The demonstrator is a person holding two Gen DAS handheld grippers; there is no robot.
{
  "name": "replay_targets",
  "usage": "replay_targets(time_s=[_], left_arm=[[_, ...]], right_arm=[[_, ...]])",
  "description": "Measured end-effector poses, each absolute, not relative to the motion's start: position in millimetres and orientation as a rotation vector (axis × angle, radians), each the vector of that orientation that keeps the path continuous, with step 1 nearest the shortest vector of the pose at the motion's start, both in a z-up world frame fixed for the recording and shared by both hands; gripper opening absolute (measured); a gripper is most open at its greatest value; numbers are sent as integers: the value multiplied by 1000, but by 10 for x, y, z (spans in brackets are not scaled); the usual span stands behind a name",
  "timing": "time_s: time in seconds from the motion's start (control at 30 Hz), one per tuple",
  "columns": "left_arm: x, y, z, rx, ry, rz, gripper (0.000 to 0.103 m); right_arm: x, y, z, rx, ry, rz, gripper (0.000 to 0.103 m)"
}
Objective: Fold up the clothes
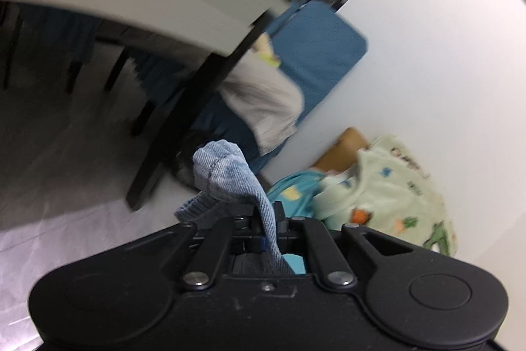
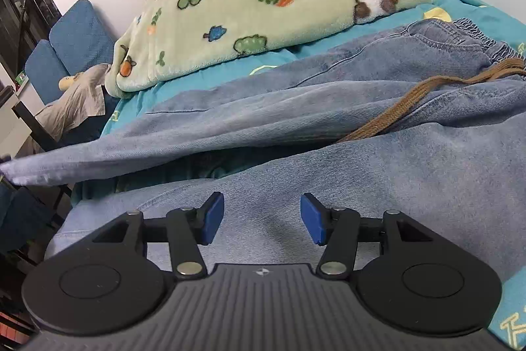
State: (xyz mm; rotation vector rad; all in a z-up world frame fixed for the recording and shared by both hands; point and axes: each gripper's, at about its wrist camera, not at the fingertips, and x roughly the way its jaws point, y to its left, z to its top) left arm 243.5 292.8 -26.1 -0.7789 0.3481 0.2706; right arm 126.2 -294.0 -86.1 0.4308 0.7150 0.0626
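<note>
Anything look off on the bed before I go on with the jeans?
Mostly fine. One leg of the jeans is pulled out past the bed edge by the left gripper, and the brown drawstring trails loose across the denim. The right gripper is open, holding nothing.

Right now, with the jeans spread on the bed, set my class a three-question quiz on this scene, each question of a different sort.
1. True or false: the left gripper is shut on a jeans leg.
2. Which best describes the right gripper? A) open above the jeans B) shut on the cord C) holding the blanket
3. Fill in: the brown cord lies on the ______.

Key: 1 true; 2 A; 3 jeans.
</note>
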Motion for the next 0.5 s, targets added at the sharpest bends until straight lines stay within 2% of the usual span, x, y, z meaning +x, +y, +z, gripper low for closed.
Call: replay_targets(time_s=[0.27,0.33,0.4,0.47,0.5], left_arm=[[2131,3179,-956,-959,514,344,6],[2058,3210,-981,-995,559,336,17],[1965,3179,-921,-1009,595,321,24],[1842,3089,-775,-1001,603,268,38],[1762,3033,-699,-990,610,248,49]], right_arm=[[1291,-2904,-877,419,728,70,55],[1299,-2895,-881,415,731,71,55],[1300,-2889,-875,412,732,71,55],[1288,-2890,-847,407,726,67,55],[1282,-2890,-833,405,723,65,55]])
